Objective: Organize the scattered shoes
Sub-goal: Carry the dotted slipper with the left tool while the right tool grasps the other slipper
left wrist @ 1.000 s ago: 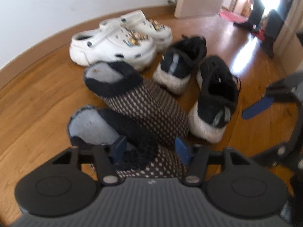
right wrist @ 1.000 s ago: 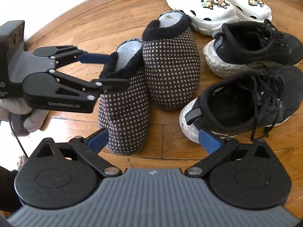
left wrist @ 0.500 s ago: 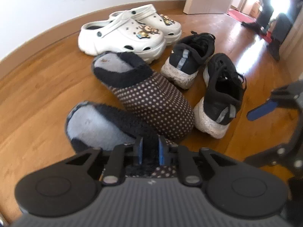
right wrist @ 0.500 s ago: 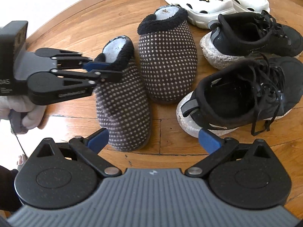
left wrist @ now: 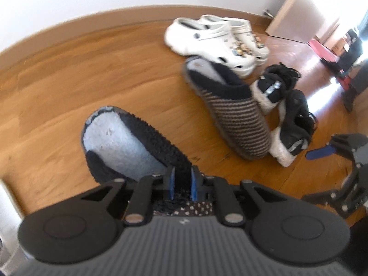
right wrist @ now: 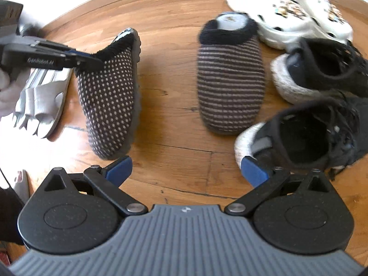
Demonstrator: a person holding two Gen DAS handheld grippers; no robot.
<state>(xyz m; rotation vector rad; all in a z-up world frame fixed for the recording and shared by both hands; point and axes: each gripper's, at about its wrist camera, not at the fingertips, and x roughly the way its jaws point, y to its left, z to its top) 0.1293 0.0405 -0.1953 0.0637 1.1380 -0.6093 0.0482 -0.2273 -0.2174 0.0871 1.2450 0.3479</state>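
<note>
My left gripper (left wrist: 181, 180) is shut on the fuzzy black collar of a dotted brown slipper (left wrist: 128, 142), also seen in the right wrist view (right wrist: 108, 96), where it hangs tilted on its side to the left. Its mate (right wrist: 230, 78) lies on the floor, apart to the right. A pair of white clogs (right wrist: 289, 9) and two black sneakers (right wrist: 322, 69) (right wrist: 308, 138) lie at the right. My right gripper (right wrist: 186, 170) is open and empty, low over bare floor between the slippers.
A grey strapped sandal (right wrist: 41, 99) lies at the far left under the left gripper (right wrist: 87, 58). A white wall with a wooden skirting board (left wrist: 92, 20) runs behind the shoes. An open doorway (left wrist: 322, 23) is at the far right.
My left gripper closed on the near slipper's collar and carried it left, away from its mate, tilting it. A grey sandal has come into the right wrist view. The right gripper stayed open.
</note>
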